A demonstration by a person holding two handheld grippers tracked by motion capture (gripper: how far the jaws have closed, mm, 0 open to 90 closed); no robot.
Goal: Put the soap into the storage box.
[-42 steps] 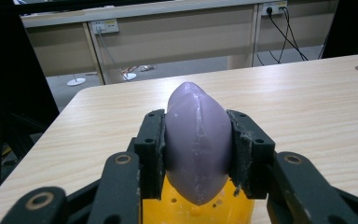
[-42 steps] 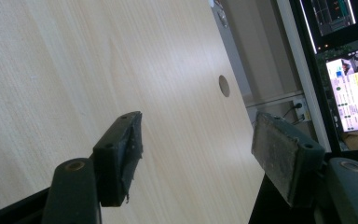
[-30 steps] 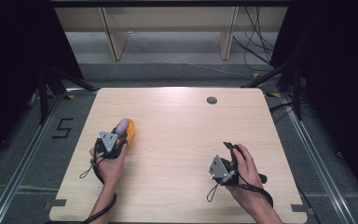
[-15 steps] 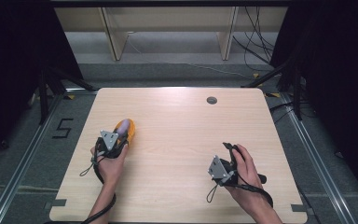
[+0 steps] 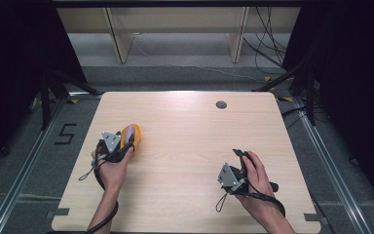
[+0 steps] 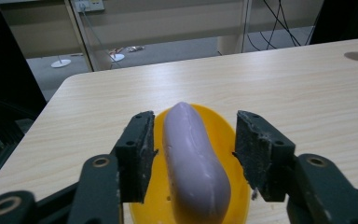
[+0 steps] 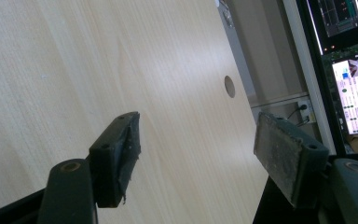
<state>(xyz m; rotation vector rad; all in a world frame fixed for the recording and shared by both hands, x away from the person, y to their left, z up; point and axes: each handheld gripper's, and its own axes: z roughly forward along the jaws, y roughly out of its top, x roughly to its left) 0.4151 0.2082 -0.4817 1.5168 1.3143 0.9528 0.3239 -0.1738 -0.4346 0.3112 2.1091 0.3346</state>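
Left tongs have just been opening, releasing the purple piece on the yellow dish at lower centre; right tongs gape empty

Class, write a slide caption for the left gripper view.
Left gripper open around purple soap in yellow dish.

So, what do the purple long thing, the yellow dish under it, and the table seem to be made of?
Purple bar: looks like soap or soft plastic, with a smooth, faintly waxy sheen; which of the two cannot be told. Yellow dish: probably plastic, glossy and even in colour. Table: light wood or wood-look laminate, matt, with a straight grain pattern.
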